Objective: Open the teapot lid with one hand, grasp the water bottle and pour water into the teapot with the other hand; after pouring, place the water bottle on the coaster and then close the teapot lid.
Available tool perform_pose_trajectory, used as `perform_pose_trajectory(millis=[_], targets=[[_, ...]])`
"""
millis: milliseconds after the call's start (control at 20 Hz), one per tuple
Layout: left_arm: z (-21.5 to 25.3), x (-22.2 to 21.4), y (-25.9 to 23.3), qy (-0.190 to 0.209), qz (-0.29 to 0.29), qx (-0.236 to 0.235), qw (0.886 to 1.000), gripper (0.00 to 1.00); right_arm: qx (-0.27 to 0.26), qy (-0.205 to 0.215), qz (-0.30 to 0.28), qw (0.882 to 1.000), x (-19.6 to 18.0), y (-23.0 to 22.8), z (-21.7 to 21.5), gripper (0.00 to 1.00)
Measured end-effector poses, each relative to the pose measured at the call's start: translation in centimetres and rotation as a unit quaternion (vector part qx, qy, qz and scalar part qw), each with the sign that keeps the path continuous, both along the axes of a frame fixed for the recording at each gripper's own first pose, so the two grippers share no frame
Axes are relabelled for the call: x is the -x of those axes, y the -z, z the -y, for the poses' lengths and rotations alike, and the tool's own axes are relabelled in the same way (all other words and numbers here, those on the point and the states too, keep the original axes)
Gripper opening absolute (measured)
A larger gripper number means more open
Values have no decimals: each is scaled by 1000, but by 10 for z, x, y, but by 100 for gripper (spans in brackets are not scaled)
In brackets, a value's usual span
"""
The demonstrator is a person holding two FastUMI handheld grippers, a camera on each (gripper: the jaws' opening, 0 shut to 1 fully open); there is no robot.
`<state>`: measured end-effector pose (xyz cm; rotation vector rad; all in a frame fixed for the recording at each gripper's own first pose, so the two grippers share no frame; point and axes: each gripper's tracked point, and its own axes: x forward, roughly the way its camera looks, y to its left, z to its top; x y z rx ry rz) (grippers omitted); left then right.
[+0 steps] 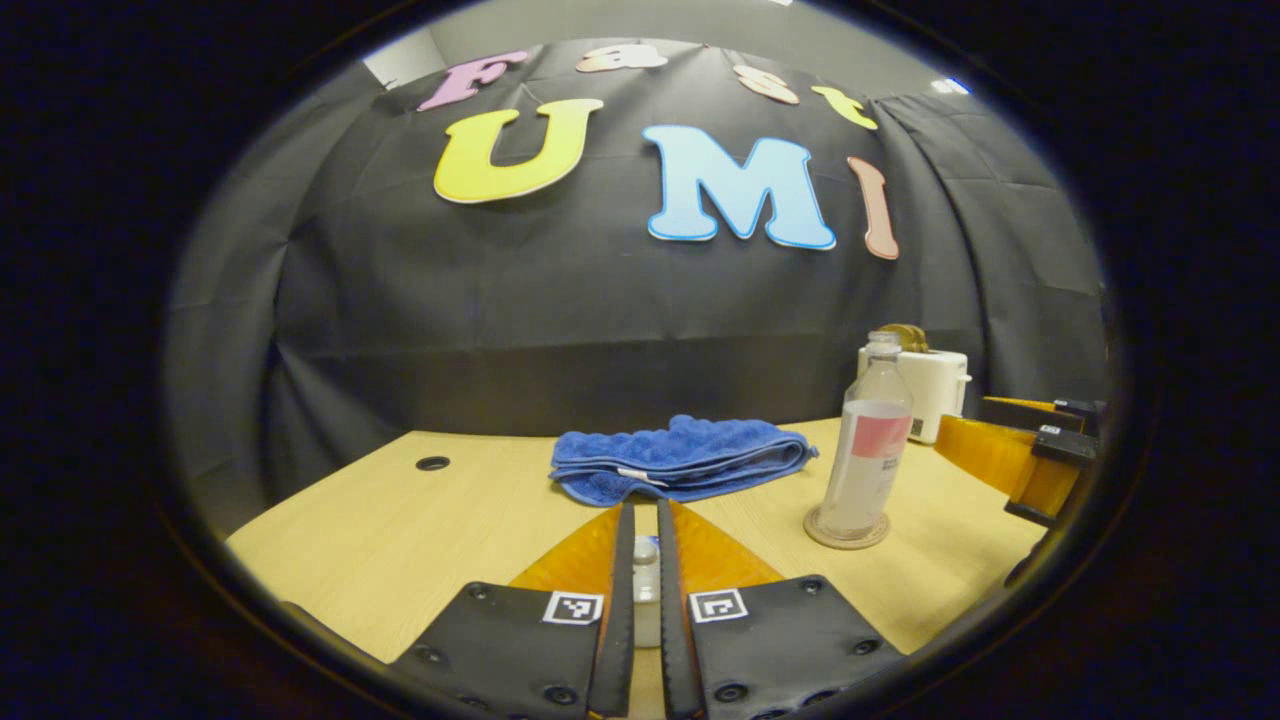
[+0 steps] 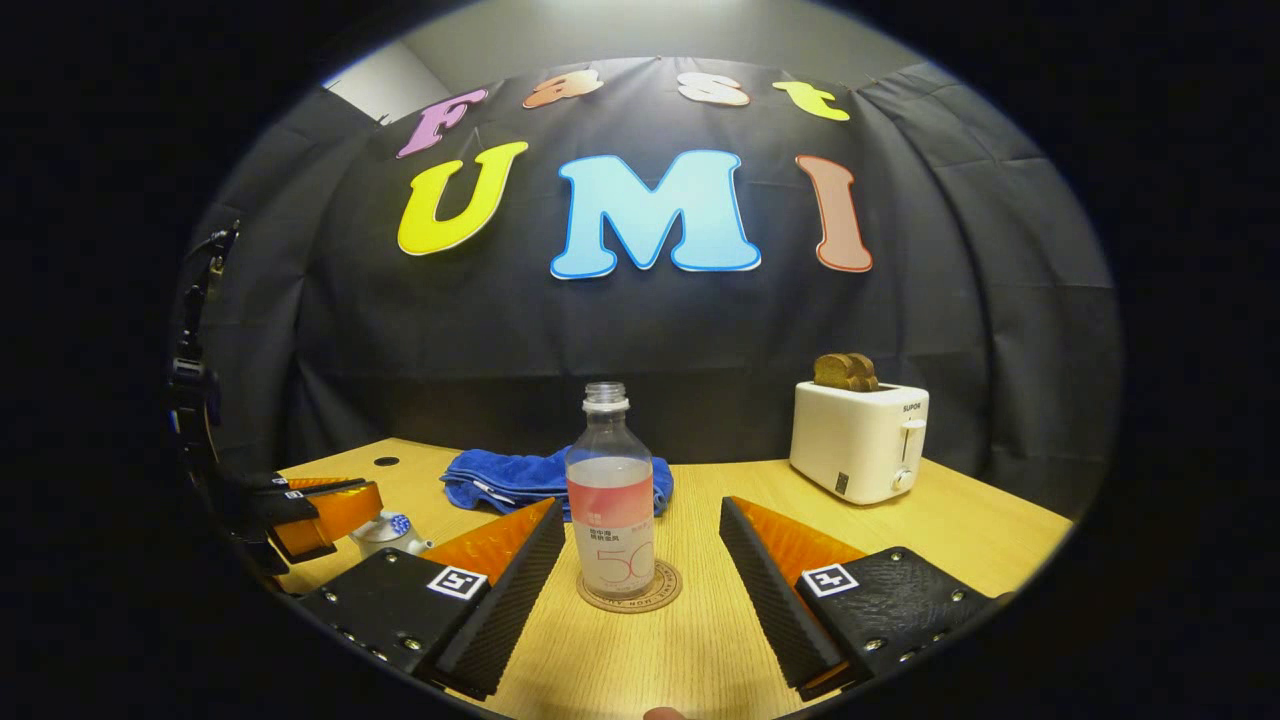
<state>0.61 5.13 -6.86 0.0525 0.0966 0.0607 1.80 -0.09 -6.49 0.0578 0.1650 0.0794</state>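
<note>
A folded blue terry towel lies on the pale wood-grain tabletop, straight ahead of the left tool and close to the black cloth wall; from the right tool it sits ahead and slightly to the left. A small round dark hole is set in the tabletop, ahead and to the left of the left tool. A boxy white toaster stands ahead and to the right of the right tool, near the back edge, with brown bread slices sticking up out of its top slots.
</note>
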Motion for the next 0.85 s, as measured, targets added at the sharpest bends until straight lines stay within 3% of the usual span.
perform_pose_trajectory(millis=[300, 350, 500, 850], targets=[[2, 57, -8, -9, 22, -11, 1000, 18, 14, -7, 0, 1000, 42, 10, -15, 99], [4, 65, -8, -8, 24, -11, 1000, 22, 17, -7, -2, 1000, 50, 12, -16, 99], [13, 87, -9, -3, 30, -4, 1000, 14, 15, -7, -1, 1000, 72, 9, -20, 98], [29, 118, -2, 3, 35, 4, 999, 22, 11, -3, 12, 1000, 106, -2, -23, 98]])
